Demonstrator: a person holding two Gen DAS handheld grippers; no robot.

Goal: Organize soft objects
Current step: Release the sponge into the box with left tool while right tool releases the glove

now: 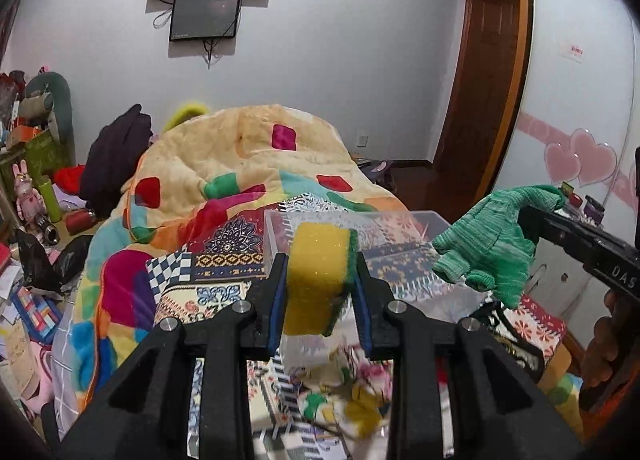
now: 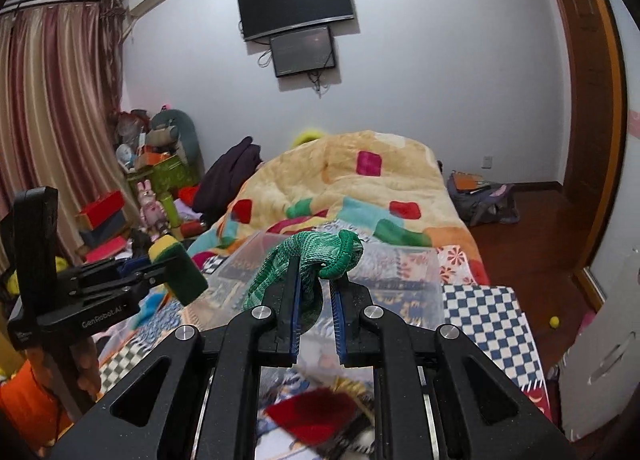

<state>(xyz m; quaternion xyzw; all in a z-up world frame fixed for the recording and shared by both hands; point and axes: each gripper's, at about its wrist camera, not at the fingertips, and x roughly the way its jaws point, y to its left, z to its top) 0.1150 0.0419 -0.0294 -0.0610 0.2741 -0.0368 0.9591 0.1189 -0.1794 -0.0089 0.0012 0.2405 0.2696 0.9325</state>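
My left gripper (image 1: pixel 320 260) is shut on a yellow sponge with a green scouring side (image 1: pixel 316 284) and holds it in the air above the bed, near a clear plastic box (image 1: pixel 400 220). The sponge (image 2: pixel 176 264) and left gripper (image 2: pixel 160 272) also show at the left of the right wrist view. My right gripper (image 2: pixel 318 264) is shut on a green knitted glove (image 2: pixel 304 256), which drapes over its fingertips above the clear box (image 2: pixel 384 260). In the left wrist view the glove (image 1: pixel 488 244) hangs from the right gripper (image 1: pixel 524 216) at the right.
A colourful fleece blanket (image 1: pixel 240 164) is heaped on the bed behind the box, over a patterned sheet (image 2: pixel 480 312). Small soft items, among them a red one (image 2: pixel 316 412), lie blurred below the grippers. Clutter and toys (image 2: pixel 152 196) stand at the left. A wooden floor (image 2: pixel 532 228) is at the right.
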